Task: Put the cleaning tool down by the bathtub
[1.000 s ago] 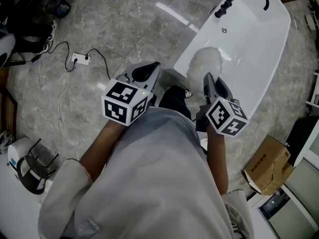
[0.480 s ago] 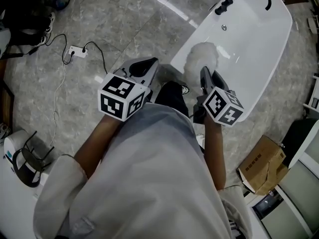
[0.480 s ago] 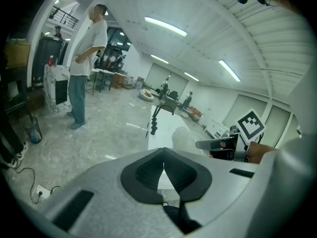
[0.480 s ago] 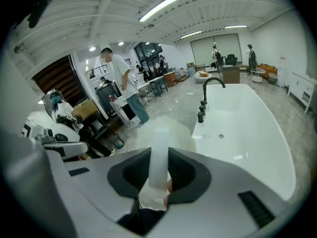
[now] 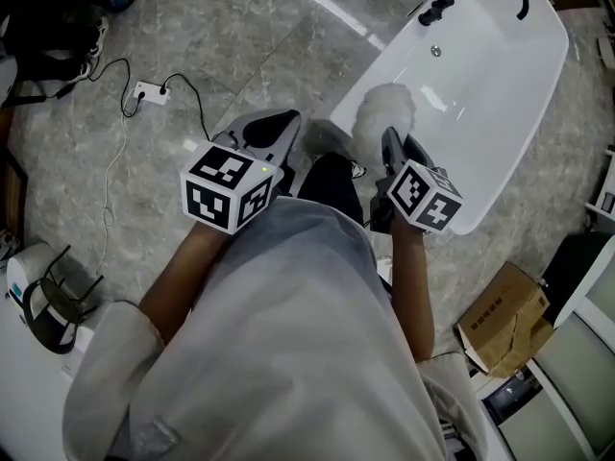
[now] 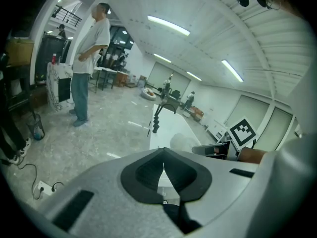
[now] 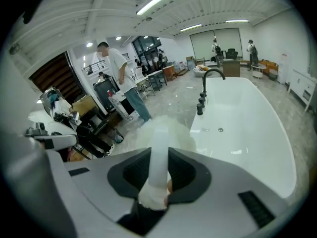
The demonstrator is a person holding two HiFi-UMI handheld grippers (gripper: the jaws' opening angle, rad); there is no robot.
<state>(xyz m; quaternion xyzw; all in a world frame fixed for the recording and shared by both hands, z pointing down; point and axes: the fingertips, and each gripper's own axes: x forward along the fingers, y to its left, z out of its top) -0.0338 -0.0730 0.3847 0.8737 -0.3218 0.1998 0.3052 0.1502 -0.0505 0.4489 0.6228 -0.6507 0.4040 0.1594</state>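
Observation:
The cleaning tool is a fluffy white duster [image 5: 385, 111] on a pale handle [image 7: 159, 155]. My right gripper [image 5: 392, 146] is shut on that handle, and the fluffy head [image 7: 166, 128] hangs over the near rim of the white bathtub [image 5: 500, 75]. In the right gripper view the tub [image 7: 247, 133] stretches away to the right with its black tap [image 7: 207, 86] at the far end. My left gripper [image 5: 274, 134] sits left of the tub over the floor, its jaws meeting at the tips with nothing between them [image 6: 162, 167].
A white power strip with a black cable [image 5: 152, 93] lies on the marble floor at the left. A cardboard box [image 5: 504, 320] sits at the lower right. A person [image 6: 89, 63] stands farther off in the room. Dark bags [image 5: 48, 27] fill the upper left corner.
My right gripper has sunk with the duster, whose head now sits lower at the tub's near rim. The left gripper has stayed where it was.

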